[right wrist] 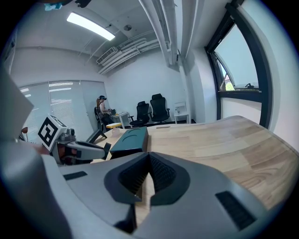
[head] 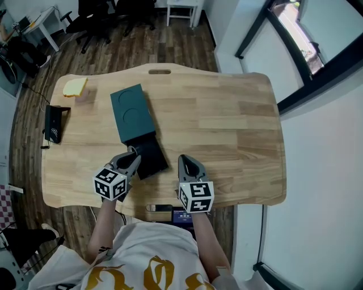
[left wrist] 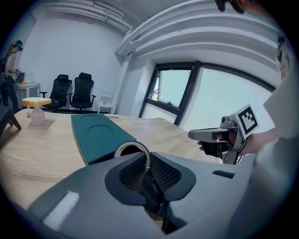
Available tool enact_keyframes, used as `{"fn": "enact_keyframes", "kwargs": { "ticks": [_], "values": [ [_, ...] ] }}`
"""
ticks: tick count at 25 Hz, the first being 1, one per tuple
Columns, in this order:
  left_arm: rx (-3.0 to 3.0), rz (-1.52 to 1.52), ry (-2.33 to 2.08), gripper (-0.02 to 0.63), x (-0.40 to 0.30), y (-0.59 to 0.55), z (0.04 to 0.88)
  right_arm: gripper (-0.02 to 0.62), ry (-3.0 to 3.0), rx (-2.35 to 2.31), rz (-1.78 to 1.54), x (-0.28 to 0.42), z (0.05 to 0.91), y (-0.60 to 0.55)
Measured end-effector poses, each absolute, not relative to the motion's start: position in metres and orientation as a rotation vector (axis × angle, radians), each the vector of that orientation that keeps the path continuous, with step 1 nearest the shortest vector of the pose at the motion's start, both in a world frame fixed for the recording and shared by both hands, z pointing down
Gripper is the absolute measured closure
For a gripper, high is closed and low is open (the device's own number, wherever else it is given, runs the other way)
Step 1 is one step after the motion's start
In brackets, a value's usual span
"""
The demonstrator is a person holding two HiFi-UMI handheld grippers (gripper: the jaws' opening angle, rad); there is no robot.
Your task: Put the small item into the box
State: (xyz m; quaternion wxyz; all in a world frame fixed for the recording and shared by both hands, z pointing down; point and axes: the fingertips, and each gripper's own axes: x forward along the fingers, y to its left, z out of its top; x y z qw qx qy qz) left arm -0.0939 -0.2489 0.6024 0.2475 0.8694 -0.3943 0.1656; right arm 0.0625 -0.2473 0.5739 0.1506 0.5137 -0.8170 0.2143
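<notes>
A teal box (head: 132, 112) lies on the wooden table (head: 227, 119), its black inner tray (head: 150, 158) pulled out toward me. My left gripper (head: 134, 154) hovers at the tray's near left corner, shut on a small silver metal ring (left wrist: 134, 148) that stands up between its pads. The left gripper view shows the teal box (left wrist: 96, 134) just beyond the ring. My right gripper (head: 184, 160) is shut and holds nothing, just right of the tray. In the right gripper view the teal box (right wrist: 131, 139) and the left gripper (right wrist: 70, 147) are off to the left.
A yellow object on a clear cup (head: 75, 88) and a black stand (head: 54, 123) sit at the table's far left. A phone (head: 161, 208) lies at the near edge. Office chairs (head: 99, 17) stand beyond the table; a window wall runs along the right.
</notes>
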Motion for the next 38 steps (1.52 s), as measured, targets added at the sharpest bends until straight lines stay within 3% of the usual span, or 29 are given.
{"fn": "enact_keyframes", "kwargs": {
  "ticks": [38],
  "values": [
    [2.062,0.973,-0.661,0.569,-0.053,-0.252,0.686,0.591,-2.281,1.422,0.754,0.077,0.622,-0.268]
  ]
}}
